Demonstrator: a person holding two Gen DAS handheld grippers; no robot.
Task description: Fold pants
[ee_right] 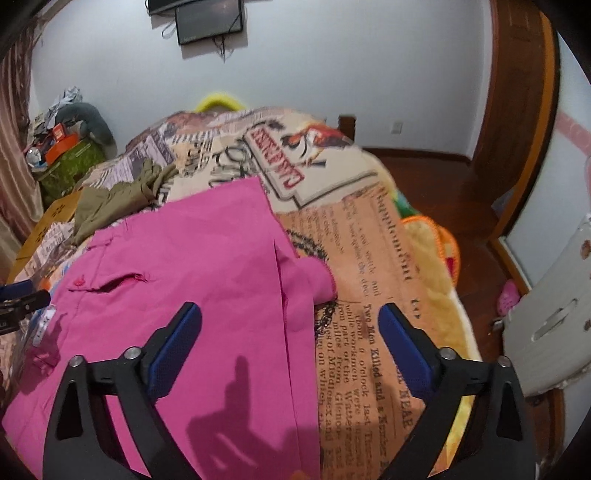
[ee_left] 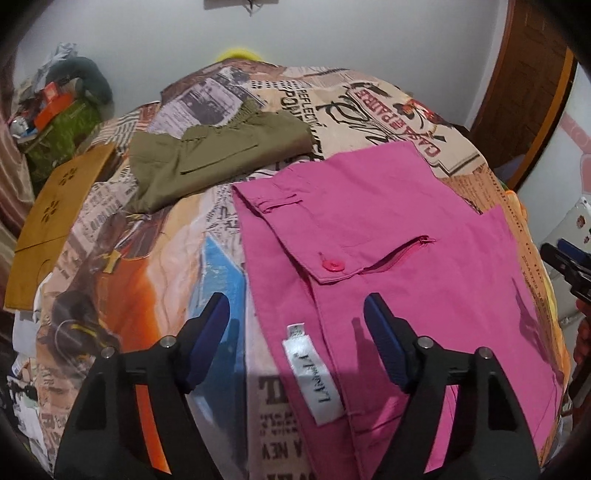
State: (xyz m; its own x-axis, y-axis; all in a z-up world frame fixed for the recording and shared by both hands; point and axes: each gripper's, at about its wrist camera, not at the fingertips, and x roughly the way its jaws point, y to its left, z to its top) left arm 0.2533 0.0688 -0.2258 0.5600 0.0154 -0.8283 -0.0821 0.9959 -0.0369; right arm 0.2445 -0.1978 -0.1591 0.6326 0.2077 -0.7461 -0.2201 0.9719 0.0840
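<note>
The green basket [ee_left: 64,136] stands off the bed's far left corner, against the wall. It holds an orange box [ee_left: 51,107] and other clutter too small to identify; a dark grey-green stuffed shape [ee_left: 94,79] leans over it.

Counted items: two garments on the bed, two grippers, one basket, one wall-mounted screen [ee_right: 208,18].

The pink pants [ee_left: 388,229] lie flat on the printed bedspread [ee_left: 388,107], on the near half of the bed. The fabric is a solid bright pink. The waistband end faces the near left corner, with a belt loop [ee_left: 280,203], one pink button [ee_left: 333,265] on a flap, and an open zip slit [ee_left: 399,253] just beside the button. A white label [ee_left: 314,373] sits on the near left edge. In the right wrist view the right-hand edge of the pants shows a lengthwise fold and a small bulge of cloth.

The olive garment [ee_left: 214,155] lies crumpled beyond the pink pants, toward the far left corner, not touching them as far as can be seen.

The left gripper [ee_left: 295,328] hovers over the label edge of the pants, jaws apart, nothing pressed between the blue pads. The right gripper [ee_right: 290,328] hovers over the right edge of the pants, jaws apart, one finger above pink cloth, the other above bedspread.
</note>
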